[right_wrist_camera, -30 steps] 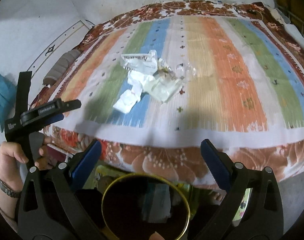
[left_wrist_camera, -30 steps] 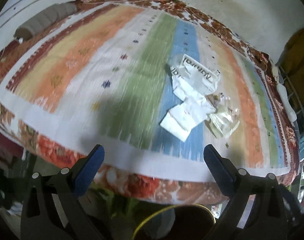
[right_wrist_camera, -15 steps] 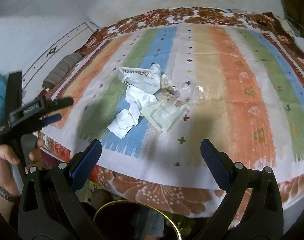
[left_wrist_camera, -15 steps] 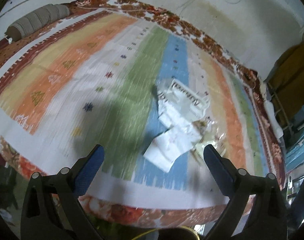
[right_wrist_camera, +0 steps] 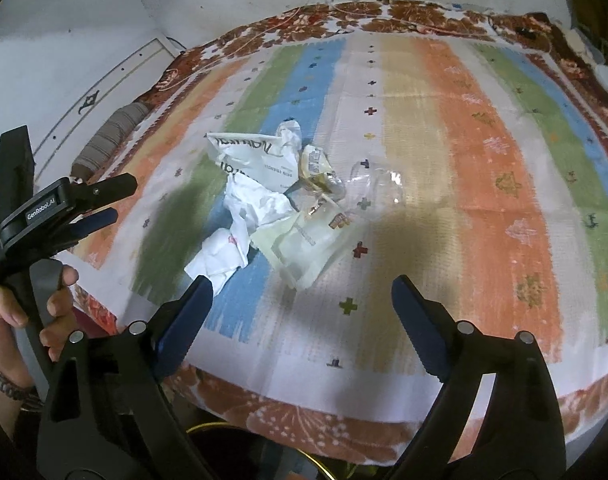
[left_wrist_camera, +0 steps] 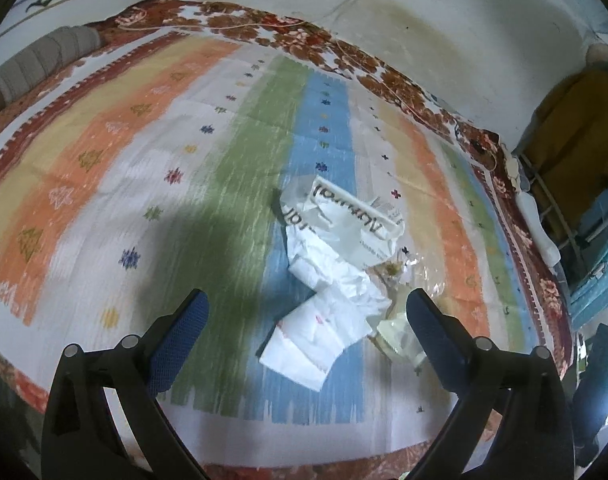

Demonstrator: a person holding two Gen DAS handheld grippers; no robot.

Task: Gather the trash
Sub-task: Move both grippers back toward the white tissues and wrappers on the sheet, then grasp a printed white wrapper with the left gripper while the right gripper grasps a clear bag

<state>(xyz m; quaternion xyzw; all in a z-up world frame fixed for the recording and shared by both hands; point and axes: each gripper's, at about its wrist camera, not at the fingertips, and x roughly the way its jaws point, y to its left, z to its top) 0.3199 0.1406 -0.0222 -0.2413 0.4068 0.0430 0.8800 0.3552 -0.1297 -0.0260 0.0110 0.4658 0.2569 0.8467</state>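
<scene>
- Trash (right_wrist_camera: 280, 204) sits in one loose heap near the middle of the striped bedspread (right_wrist_camera: 483, 168), mostly on the blue and white stripes and closer to the near edge than the far one.
- Bedspread covers nearly all of both views; a brown floral border (right_wrist_camera: 304, 412) runs along its near edge, and a grey rolled bolster (right_wrist_camera: 112, 136) lies at the far left, well apart from the heap.
- White printed bag (right_wrist_camera: 252, 156) is the biggest piece, at the far side of the heap with dark lettering on it.
- Crumpled white paper (right_wrist_camera: 256, 204) lies just nearer than the bag and touches it; a folded white sheet (right_wrist_camera: 220, 256) trails from it toward the near left.
- Pale yellowish wrapper (right_wrist_camera: 304, 248) lies at the near right of the heap, beside the crumpled paper.
- Clear plastic piece (right_wrist_camera: 377, 188) lies at the right of the heap, with a small yellow-labelled wrapper (right_wrist_camera: 315, 164) just left of it.
- Right gripper (right_wrist_camera: 302, 312) hangs over the near edge of the bedspread, pointing at the heap; its jaws are spread wide but narrowing, with nothing between them.
- Left gripper (left_wrist_camera: 305, 320) hovers close above the folded sheet, jaws wide and empty, touching nothing as far as I can tell.
- Progress: collecting looks barely begun. Every piece lies on the bed and neither gripper holds anything.
- What is left: pick up each piece. A dark round thing with a yellow rim (right_wrist_camera: 208, 426) shows below the near edge; it may be a bin, though too little of it shows to be sure.
</scene>
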